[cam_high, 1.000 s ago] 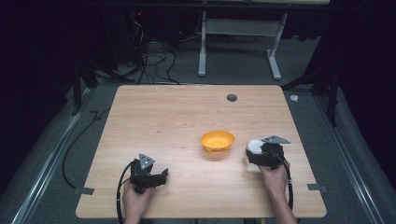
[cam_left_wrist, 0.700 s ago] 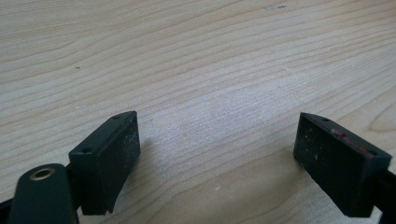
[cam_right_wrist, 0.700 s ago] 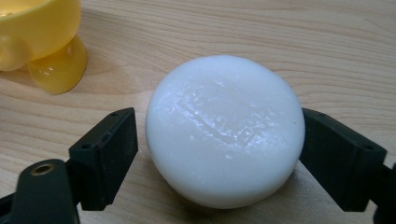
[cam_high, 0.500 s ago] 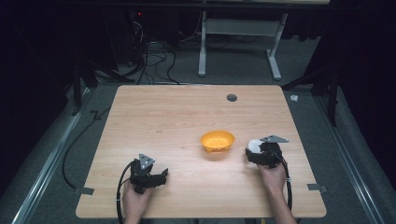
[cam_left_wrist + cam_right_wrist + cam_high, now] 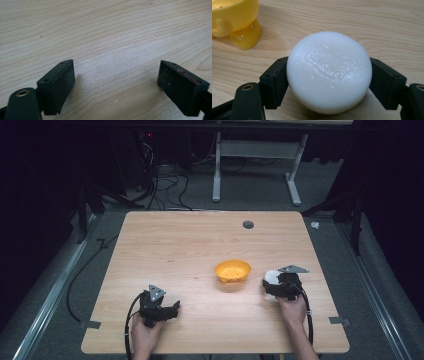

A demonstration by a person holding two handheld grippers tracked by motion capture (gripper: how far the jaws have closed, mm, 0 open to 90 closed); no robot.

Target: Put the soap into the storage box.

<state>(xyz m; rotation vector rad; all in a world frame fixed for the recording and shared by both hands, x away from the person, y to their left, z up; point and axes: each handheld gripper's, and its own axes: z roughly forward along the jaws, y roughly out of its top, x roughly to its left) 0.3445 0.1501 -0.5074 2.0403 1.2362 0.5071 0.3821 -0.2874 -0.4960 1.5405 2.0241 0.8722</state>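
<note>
Both units on my feed look matched: left hand-held gripper (image 5: 172, 308) and right hand-held gripper (image 5: 266, 285) have black bodies, each topped by a grey three-cornered plate, with a black cable looping back along the forearm. Jaws are blocky black pads, scuffed, brass-ringed screw holes at the base. Forearms bare, no sleeves.

- Right gripper (image 5: 272, 282), its jaws just closing, grips a white round object (image 5: 271, 276) beside the yellow bowl (image 5: 233, 271).
- Left gripper (image 5: 172, 309) rests on the wooden table (image 5: 200, 240).
</note>
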